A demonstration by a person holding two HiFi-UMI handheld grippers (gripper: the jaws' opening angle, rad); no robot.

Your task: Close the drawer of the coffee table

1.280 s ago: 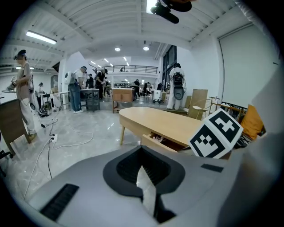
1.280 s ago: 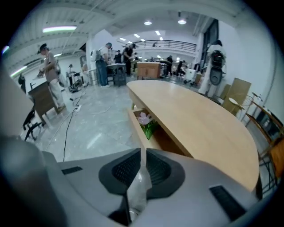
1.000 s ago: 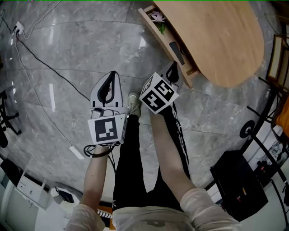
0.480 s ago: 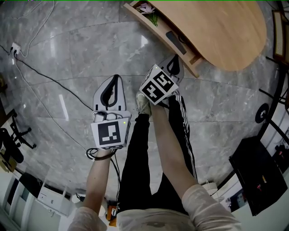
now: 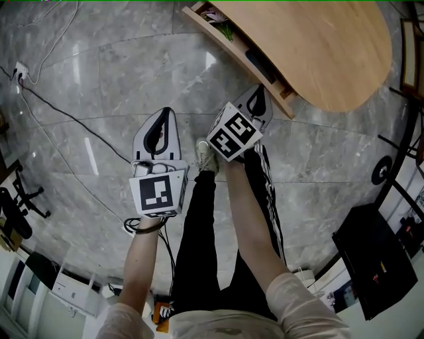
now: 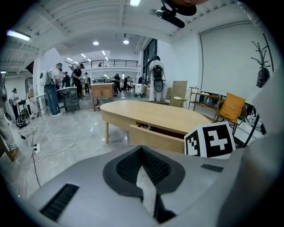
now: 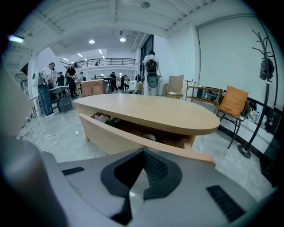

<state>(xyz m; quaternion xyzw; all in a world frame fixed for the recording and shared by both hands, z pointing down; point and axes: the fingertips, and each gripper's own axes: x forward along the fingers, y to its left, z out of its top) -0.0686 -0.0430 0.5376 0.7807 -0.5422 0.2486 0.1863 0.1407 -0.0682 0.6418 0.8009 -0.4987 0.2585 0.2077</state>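
Going left to right: the left gripper (image 5: 165,116) hung over the grey floor (image 5: 99,86), well off to the side of the furniture. Its jaws were pressed together with nothing in them, and its own view showed the same thing, tips meeting and empty. The right gripper (image 5: 259,99) was closed all the way and empty too. It sat near the right end of the drawer (image 5: 238,56), though I couldn't tell if it was touching.

The drawer was pulled well out from under the oval coffee table (image 5: 324,46), with a pink flower (image 5: 215,13) at its far left end and a dark flat thing (image 5: 262,66) further along.

Handling-wise, I'd guess it's an easy one. The front is a long, stiff wooden panel with no handle that I could see, so there's nothing to grab and no need to. Closed jaws make a fine blunt pusher.

I'd press flat on the front face near the middle, or use one gripper toward each end, since a long drawer shoved at one corner tends to skew and bind. It probably runs lightly with so little inside. Go steady so the flower doesn't get caught.
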